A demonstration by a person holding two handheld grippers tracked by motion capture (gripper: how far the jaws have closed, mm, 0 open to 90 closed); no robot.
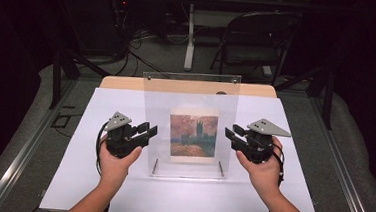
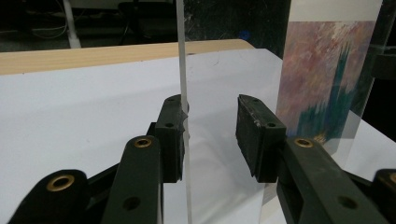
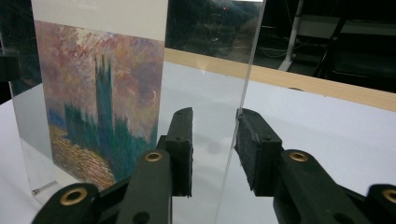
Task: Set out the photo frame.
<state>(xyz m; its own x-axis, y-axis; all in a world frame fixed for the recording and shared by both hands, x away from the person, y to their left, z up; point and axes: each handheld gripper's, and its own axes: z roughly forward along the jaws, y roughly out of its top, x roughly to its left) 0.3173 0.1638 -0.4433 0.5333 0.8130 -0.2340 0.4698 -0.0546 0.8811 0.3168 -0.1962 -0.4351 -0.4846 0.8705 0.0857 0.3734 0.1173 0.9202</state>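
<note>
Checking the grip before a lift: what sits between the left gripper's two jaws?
The clear acrylic frame's side edge stands between the open left gripper's jaws, close against one pad, seen in the left gripper view.

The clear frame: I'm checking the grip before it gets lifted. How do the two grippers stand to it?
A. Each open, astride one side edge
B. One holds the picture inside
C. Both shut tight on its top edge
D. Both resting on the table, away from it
A: the left gripper and the right gripper each have open jaws, with a side edge of the clear frame standing between them.
</note>
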